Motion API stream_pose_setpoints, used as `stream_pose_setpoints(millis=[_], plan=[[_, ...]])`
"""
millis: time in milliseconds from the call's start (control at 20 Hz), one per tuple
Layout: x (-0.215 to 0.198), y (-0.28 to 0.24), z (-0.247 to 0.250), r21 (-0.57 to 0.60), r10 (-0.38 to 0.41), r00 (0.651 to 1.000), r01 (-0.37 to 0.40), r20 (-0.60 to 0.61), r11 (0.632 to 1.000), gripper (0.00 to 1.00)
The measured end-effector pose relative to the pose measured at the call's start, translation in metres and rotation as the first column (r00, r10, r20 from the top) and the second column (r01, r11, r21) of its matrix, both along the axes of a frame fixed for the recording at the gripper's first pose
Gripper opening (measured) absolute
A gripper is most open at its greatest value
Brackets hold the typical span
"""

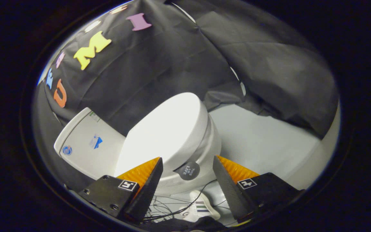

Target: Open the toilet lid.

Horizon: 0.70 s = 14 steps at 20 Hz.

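Gripper view | fingers apart, holding nothing; toilet lid closed just ahead | round dark sticker on bowl rim

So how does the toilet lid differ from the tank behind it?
The toilet lid is rounded and plain, while the tank is boxy and carries small stickers. The lid lies closed just ahead of the open tool; the tank stands beyond it against the black cloth. Both are white and glossy.

Gripper camera looks forward, tilted, close to toilet.
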<state>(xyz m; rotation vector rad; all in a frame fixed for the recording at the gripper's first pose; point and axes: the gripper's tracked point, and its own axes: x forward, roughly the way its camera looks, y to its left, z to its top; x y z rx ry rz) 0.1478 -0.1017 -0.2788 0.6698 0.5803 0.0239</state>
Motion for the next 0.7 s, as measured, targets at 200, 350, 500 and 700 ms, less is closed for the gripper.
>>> stream_pose_setpoints(millis=[200, 350, 500, 700], plan=[[0.006, 0.008, -0.033, 0.195, -0.002, 0.996, 0.019, -0.086, 0.981, 0.92], [0.010, 0.011, -0.048, 0.296, 0.001, 0.993, 0.035, -0.121, 0.955, 0.89], [0.012, 0.016, -0.050, 0.360, 0.011, 0.991, 0.038, -0.133, 0.932, 0.76], [0.023, 0.022, -0.050, 0.407, 0.019, 0.991, 0.038, -0.135, 0.913, 0.59]])
